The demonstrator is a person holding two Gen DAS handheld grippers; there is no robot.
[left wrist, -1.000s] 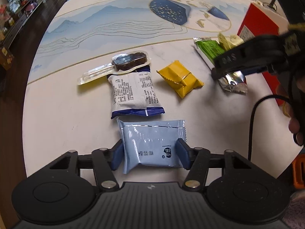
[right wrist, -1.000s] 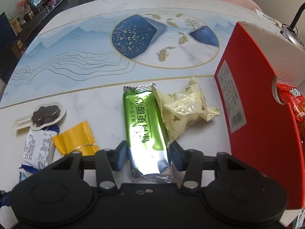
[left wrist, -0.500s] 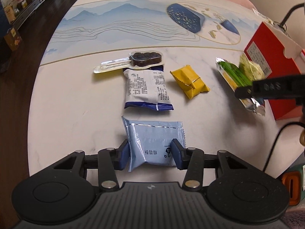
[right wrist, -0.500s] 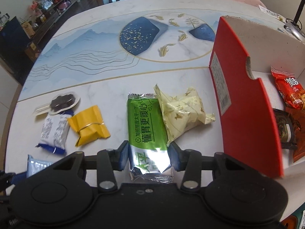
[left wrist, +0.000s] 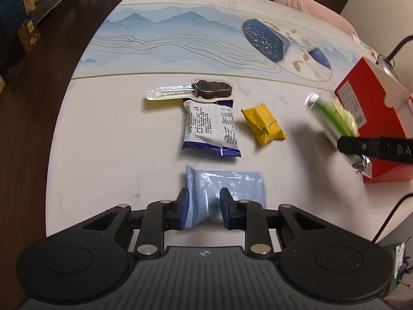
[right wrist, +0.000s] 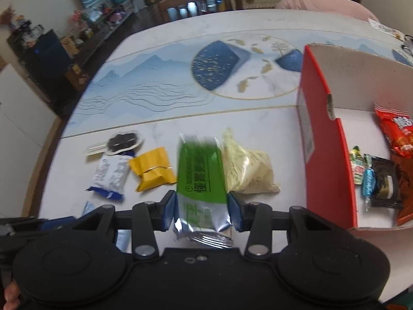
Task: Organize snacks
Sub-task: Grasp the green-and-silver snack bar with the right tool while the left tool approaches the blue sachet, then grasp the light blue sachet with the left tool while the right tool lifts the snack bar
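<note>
Closing onto the pale blue packet [left wrist: 227, 193] on the desk [left wrist: 116, 155], the left hand-held gripper [left wrist: 204, 211] now pinches it; the right hand-held gripper [right wrist: 201, 208] has lifted the green packet [right wrist: 201, 175] toward the red box [right wrist: 325, 155].

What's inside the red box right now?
The red box holds a red packet, a small green-and-white candy, a blue foil candy, a dark packet and an orange wrapper at the right edge. Its near wall hides the floor's left part.
</note>
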